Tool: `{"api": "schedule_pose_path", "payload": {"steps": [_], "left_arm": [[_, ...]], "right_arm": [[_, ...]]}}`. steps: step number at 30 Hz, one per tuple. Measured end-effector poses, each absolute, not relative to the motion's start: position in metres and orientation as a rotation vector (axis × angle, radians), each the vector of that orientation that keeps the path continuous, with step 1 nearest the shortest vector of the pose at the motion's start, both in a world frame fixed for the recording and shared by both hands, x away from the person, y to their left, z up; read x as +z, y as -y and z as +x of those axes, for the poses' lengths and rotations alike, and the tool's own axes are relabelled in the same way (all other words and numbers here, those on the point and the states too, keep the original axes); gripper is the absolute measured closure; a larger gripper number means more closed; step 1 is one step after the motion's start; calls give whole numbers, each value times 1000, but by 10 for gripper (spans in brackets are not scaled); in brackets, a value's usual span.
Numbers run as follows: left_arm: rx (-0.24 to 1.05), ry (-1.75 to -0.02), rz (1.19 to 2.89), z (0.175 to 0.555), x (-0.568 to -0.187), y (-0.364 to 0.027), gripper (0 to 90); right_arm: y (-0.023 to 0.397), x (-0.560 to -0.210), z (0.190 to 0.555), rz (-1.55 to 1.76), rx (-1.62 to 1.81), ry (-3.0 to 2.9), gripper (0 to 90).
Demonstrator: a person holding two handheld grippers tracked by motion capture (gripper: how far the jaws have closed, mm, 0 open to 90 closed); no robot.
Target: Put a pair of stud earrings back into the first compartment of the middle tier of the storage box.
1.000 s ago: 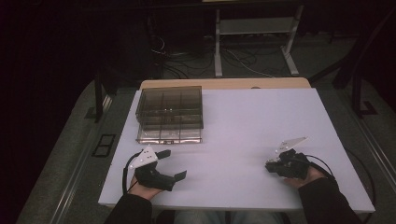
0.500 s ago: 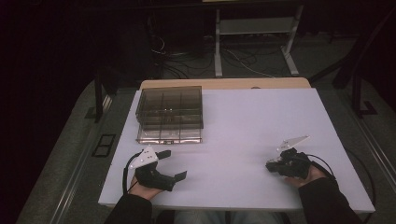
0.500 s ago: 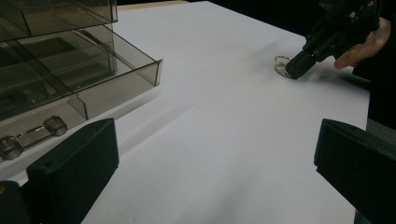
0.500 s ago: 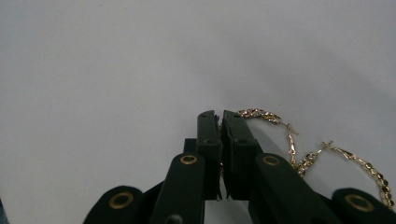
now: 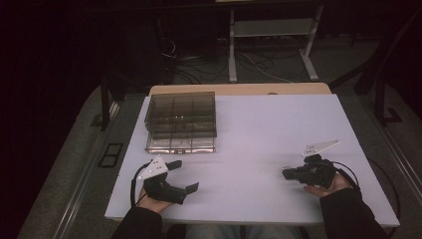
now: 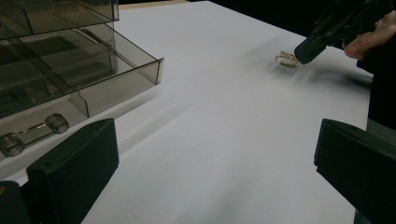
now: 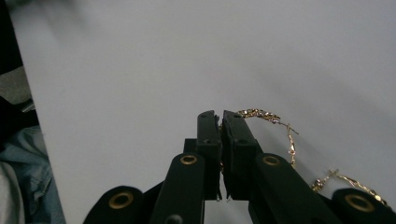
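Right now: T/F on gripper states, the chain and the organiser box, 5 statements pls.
1. The right gripper is shut on the gold chain. True.
2. The left gripper is shut. False: its jaws stand wide apart, with nothing between them.
3. The smoky plastic organiser box sits on the person's left half of the white table. True.
4. The chain already lies in a compartment of the box. False: it is at the right gripper's tips, well away from the box.
5. The box's lowest tray is pulled out toward the person. True: the left gripper view shows it sticking out.
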State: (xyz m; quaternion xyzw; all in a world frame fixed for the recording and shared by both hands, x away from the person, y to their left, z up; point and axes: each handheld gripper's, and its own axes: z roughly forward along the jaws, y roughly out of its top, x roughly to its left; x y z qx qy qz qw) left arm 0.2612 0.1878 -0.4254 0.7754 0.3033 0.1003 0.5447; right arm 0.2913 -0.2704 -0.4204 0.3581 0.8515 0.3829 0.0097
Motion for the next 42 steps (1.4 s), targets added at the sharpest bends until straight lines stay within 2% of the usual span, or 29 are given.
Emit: {"api": "schedule_pose_path", "payload": {"steps": [10,42], "left_arm": [[241,-732,1833,259,-425,-190,0],[239,-732,1818,260,-425,-192,0]], "right_arm": [[265,-407,293,1076,1260,-2663,851],[185,-366,324,781,1268,-2782,850]]}}
